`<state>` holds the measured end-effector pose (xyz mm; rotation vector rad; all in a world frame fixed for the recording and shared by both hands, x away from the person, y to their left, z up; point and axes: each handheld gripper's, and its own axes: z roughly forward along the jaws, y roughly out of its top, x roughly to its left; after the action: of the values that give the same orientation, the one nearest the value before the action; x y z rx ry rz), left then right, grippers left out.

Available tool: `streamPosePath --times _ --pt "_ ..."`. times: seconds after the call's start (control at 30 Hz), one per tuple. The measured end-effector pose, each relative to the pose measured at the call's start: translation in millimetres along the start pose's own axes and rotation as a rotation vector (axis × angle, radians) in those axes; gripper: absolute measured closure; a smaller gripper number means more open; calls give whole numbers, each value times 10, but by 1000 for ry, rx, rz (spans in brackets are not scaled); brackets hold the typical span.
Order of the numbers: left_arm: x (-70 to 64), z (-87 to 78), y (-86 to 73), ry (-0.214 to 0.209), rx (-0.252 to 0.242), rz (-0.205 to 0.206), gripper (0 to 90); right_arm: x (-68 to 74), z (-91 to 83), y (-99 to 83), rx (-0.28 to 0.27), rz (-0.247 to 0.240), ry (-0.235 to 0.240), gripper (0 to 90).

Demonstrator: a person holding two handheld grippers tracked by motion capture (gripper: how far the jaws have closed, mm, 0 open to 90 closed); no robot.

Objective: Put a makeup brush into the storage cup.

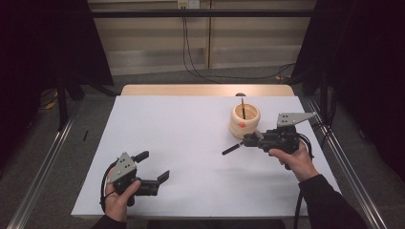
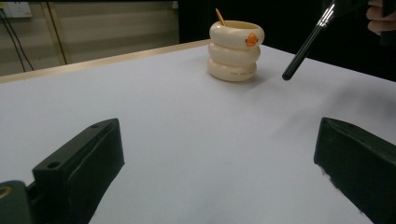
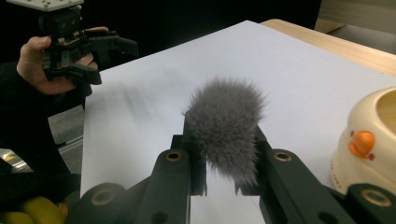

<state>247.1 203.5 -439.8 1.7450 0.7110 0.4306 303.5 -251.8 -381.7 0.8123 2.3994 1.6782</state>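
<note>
- The right gripper (image 1: 251,139) has its jaws squeezed tight on a makeup brush with a thin black handle and a fluffy grey head (image 3: 227,126). The fluffy head sits between the jaws, and the black handle (image 1: 231,149) pokes out towards the middle of the white-topped desk (image 1: 191,143), up in the air.
- The brush is just in front of a cream ringed cup with a small orange duck on it (image 1: 244,120), near the desk's far right corner. A thin stick stands inside the cup.
- The left gripper (image 1: 155,167) is near the desk's front left corner. Its jaws are wide apart and hold nothing.
</note>
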Motion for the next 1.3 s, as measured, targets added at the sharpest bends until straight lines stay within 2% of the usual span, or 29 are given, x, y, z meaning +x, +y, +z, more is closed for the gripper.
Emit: streamPosePath --times 0.13,0.3,0.37,0.5,0.73,1.23,1.3 --pt "2 -4 2 8 2 -3 13 -42 -37 55 9 5 -22 773" --pt "3 -18 -1 -4 -8 -4 11 -97 -91 119 4 11 -50 773" --pt "10 -31 2 1 -7 15 10 -113 -116 157 1 10 -56 773" --pt "17 -18 -13 13 -7 -13 10 -162 -161 233 12 6 -75 773" --pt "39 -6 -20 14 -1 -29 11 -248 -232 341 22 8 -108 773" --pt "68 4 -20 18 16 -27 12 -401 -300 565 -2 -2 -143 773" --pt "66 5 -19 22 19 -26 12 -416 -302 586 -7 -20 -156 773"
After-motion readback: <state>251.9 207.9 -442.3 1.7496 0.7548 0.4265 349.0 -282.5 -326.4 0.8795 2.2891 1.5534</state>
